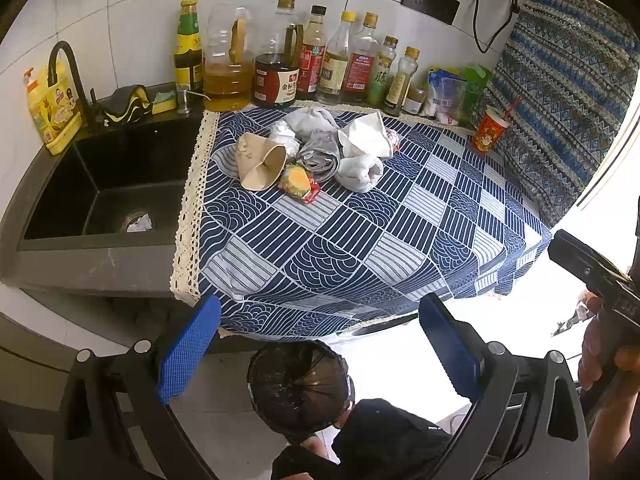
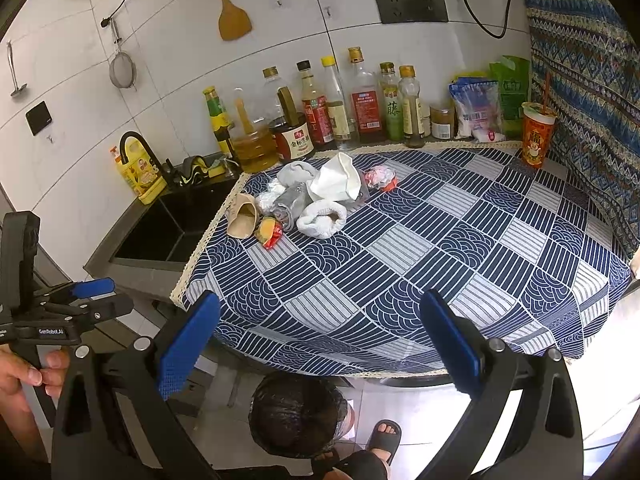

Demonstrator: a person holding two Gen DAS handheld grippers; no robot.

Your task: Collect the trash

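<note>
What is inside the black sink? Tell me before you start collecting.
A crumpled white scrap lies on the drain at the bottom of the black sink. The rest of the visible basin looks bare; the near wall hides part of the floor.

condiment bottles (image 2: 320, 112), black sink (image 1: 108, 188), wooden spatula (image 2: 232, 12)

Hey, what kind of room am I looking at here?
Most likely a home kitchen: a black sink with a faucet, a row of sauce and oil bottles along the tiled wall, and a wooden spatula hanging up.

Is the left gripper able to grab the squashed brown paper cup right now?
Probably yes. The left gripper is open, and nothing stands between it and the paper cup, just bare tablecloth.
</note>
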